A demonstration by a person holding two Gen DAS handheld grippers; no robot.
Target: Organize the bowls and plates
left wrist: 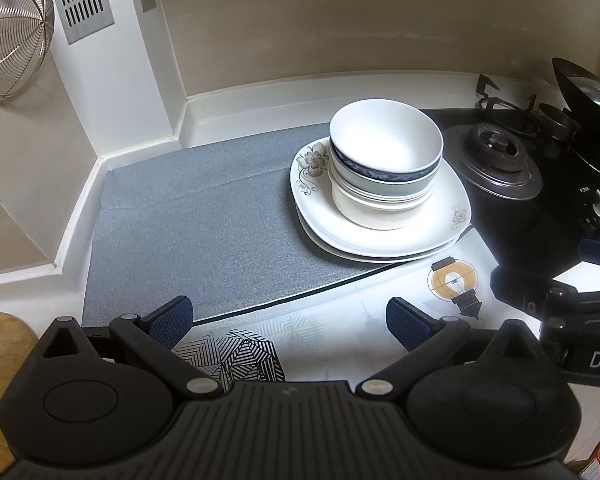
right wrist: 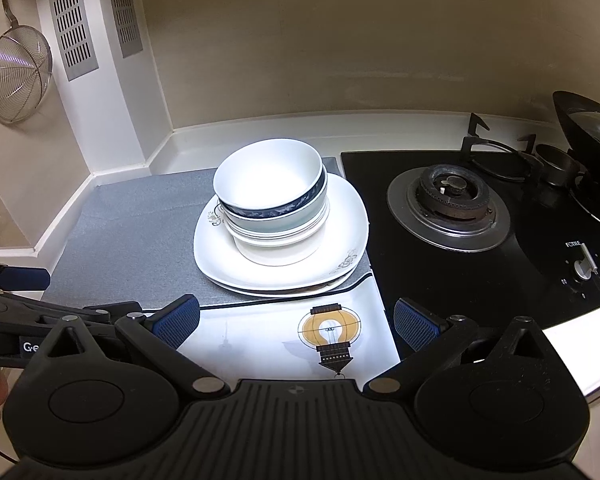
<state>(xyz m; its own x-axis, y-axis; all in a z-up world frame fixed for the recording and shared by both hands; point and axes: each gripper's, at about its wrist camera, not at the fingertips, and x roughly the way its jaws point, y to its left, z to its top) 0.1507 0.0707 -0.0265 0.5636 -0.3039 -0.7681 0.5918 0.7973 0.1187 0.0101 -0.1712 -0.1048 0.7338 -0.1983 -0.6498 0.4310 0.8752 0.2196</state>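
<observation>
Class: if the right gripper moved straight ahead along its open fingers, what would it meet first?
Probably the stack of plates, which carries the nested bowls. The right gripper is open and empty; depth is unclear.

Left hand-held gripper point(left wrist: 289, 320) and right hand-held gripper point(right wrist: 296, 320), both wide open, empty.

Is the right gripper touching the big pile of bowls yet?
Apart. In the right wrist view the right gripper is open with printed mat showing between its fingertips and the bowls, which sit stacked on the plates further back.
</observation>
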